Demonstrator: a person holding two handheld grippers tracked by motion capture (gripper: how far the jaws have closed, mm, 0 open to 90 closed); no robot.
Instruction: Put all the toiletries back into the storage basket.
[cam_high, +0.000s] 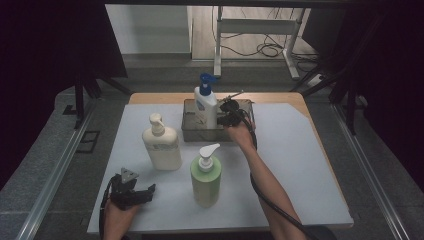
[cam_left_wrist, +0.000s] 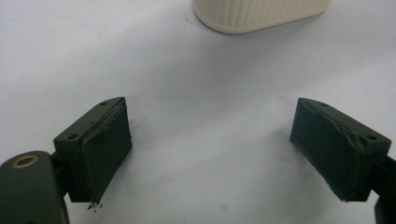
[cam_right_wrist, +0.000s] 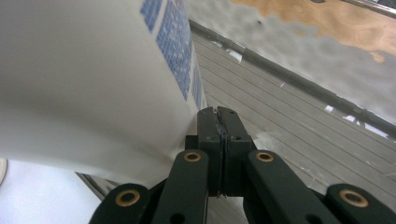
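Observation:
A white bottle with a blue pump (cam_high: 205, 106) stands in a clear tray (cam_high: 190, 131) at the back of the table. My right gripper (cam_high: 226, 111) sits just right of that bottle inside the tray, jaws shut with nothing between them. In the right gripper view the closed jaws (cam_right_wrist: 218, 122) rest beside the white bottle's wall (cam_right_wrist: 93, 79), above the tray's ribbed floor (cam_right_wrist: 299, 135). My left gripper (cam_high: 147, 191) lies near the front left edge, open and empty. Its pads (cam_left_wrist: 105, 149) stand wide apart over the white mat, short of the cream bottle's base (cam_left_wrist: 257, 14).
A cream pump bottle (cam_high: 161, 144) stands left of centre and a green pump bottle (cam_high: 206, 176) stands in front of it at mid-table. A white mat (cam_high: 300, 170) covers the wooden table. The right gripper's cable (cam_high: 270, 200) trails along the forearm.

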